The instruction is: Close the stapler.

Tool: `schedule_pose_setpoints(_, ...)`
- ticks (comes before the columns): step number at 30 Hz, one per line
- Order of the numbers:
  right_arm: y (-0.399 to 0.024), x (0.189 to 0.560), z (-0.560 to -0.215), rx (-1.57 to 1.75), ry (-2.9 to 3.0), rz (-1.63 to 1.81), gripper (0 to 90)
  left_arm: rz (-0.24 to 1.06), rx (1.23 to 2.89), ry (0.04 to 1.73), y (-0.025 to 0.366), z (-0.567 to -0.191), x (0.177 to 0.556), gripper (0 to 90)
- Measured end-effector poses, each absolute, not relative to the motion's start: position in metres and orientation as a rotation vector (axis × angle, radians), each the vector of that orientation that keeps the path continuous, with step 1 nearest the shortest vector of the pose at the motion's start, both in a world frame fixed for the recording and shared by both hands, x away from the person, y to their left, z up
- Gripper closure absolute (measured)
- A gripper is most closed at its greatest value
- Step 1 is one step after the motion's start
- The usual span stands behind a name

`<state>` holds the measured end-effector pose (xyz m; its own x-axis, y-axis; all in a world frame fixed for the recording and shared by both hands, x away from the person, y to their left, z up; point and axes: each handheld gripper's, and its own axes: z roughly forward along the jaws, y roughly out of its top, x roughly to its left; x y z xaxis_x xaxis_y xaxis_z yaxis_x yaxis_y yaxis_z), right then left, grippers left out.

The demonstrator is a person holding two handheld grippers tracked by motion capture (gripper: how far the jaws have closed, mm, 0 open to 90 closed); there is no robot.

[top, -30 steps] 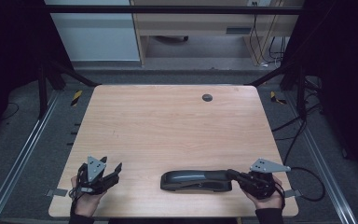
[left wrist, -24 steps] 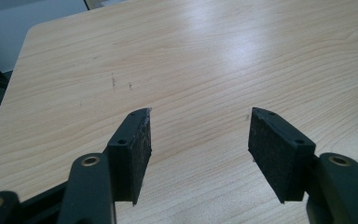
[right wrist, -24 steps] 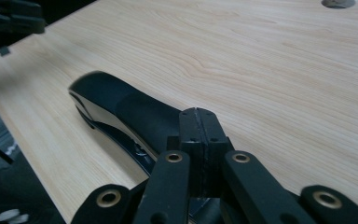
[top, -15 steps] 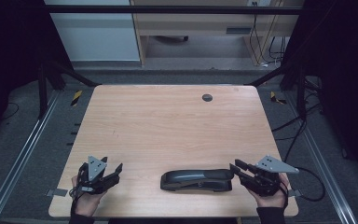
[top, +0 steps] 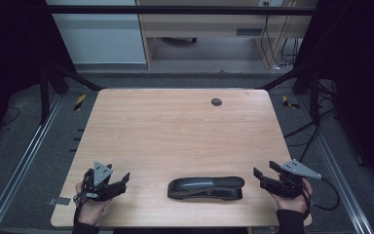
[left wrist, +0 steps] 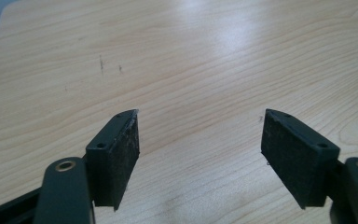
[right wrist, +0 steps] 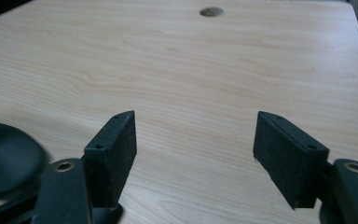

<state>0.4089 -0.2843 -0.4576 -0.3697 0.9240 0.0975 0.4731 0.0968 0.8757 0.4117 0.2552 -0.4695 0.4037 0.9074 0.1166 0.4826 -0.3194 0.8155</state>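
A black stapler [top: 207, 187] lies flat near the front edge of the wooden table [top: 175, 131], long side across. My right gripper [top: 264, 170] sits just right of it, apart from its end. Its jaws have just been opening and stand open, with nothing between them [right wrist: 195, 123]. The stapler's rounded end [right wrist: 7, 156] shows at the left of the right gripper view. My left gripper [top: 124, 179] rests at the front left corner, well left of the stapler. Its jaws have also just been opening and stand open over bare wood [left wrist: 200, 123].
A round dark grommet hole [top: 216, 102] sits near the table's far edge, also seen as the hole [right wrist: 211, 11] ahead of the right jaws. Metal rails run along both sides of the table. Cables [top: 321, 122] lie on the floor at the right.
My right gripper has let go of the stapler's right end, opened, and drawn back to the right. The stapler stays where it lay. The left hand has kept its place.
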Motion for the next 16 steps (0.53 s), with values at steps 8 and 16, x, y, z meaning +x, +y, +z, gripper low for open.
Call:
schedule_pose_setpoints(8, -0.298, 0.421, -0.479, 1.440, 1.929, 1.128, 25.6, 0.770, 1.970, 1.204, 0.261, -0.475, 0.418, 24.7)
schedule_pose_setpoints(16, -0.309, 0.424, -0.489, 1.466, 1.929, 1.101, 26.2, 0.768, 1.972, 1.226, 0.266, -0.477, 0.424, 22.6)
